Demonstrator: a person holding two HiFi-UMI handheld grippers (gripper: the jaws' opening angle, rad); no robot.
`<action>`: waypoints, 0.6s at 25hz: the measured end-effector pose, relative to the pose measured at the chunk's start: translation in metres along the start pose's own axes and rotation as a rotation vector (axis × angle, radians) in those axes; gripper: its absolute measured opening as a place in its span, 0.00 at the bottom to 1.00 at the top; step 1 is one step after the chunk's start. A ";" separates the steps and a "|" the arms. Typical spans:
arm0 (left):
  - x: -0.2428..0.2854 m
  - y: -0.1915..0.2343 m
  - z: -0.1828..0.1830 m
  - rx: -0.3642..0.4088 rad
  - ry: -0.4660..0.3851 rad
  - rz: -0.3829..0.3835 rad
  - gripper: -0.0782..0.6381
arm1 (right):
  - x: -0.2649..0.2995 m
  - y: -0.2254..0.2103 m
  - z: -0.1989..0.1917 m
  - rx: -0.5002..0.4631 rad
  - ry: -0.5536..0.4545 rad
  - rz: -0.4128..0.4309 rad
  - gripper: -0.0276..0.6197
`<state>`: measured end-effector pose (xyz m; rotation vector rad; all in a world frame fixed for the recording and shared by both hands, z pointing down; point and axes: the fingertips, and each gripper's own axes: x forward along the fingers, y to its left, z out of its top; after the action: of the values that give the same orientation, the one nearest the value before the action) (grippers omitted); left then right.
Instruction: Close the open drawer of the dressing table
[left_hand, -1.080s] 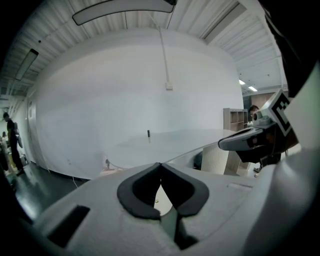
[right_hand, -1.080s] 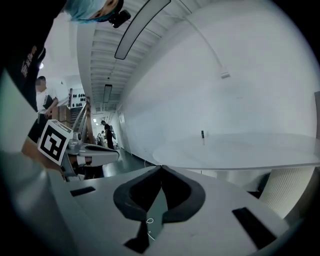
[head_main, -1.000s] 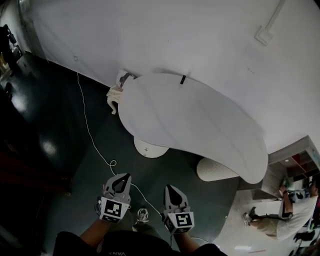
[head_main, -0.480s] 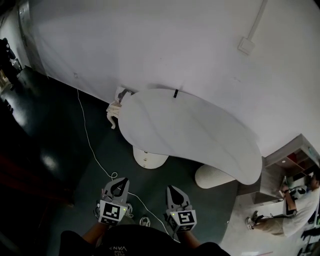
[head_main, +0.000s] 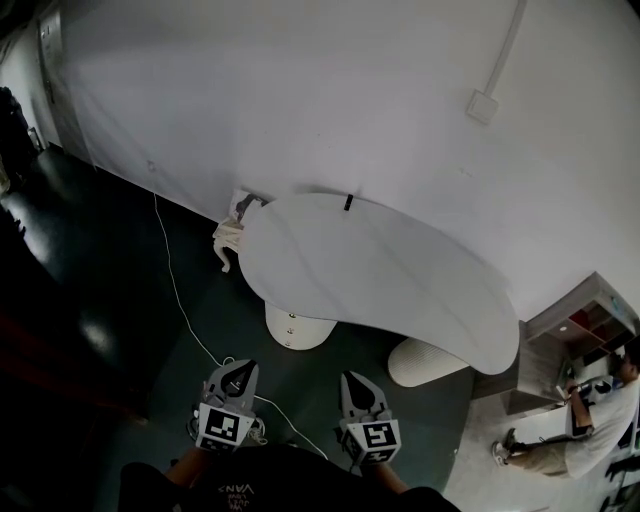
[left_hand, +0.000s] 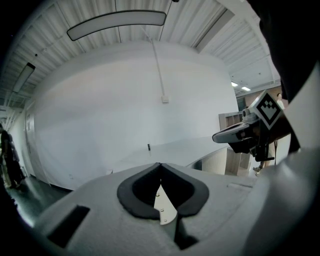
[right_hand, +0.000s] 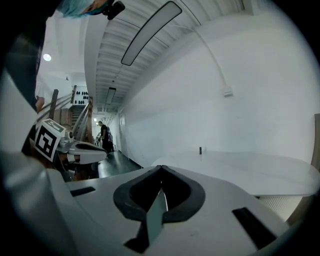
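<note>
The dressing table has a white curved top and stands against the white wall, ahead of both grippers. At its far left end a small boxy part sticks out with pale cloth hanging from it; I cannot tell if that is the drawer. My left gripper and right gripper hover side by side over the dark floor, well short of the table. Both are shut with nothing between the jaws. In the left gripper view the jaw tips meet; in the right gripper view the tips meet too.
A small black object stands on the tabletop near the wall. Two white ribbed pedestals carry the top. A white cable runs across the floor. A person and shelves are at the lower right.
Both grippers have risen together and stayed shut. In the head view the table has slid lower and more of the wall above it shows.
</note>
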<state>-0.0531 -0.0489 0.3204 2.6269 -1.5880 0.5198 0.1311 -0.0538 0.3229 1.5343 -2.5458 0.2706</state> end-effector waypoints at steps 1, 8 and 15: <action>-0.001 0.001 0.000 0.000 0.001 0.001 0.13 | 0.000 0.000 0.000 -0.004 0.001 -0.002 0.05; -0.008 0.016 -0.001 -0.009 -0.003 0.020 0.13 | 0.009 0.014 0.004 0.007 0.003 0.010 0.05; -0.009 0.026 -0.001 -0.012 -0.019 0.024 0.13 | 0.017 0.023 -0.002 -0.010 0.050 0.013 0.05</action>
<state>-0.0797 -0.0536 0.3147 2.6147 -1.6251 0.4868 0.1032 -0.0578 0.3266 1.4884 -2.5166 0.2928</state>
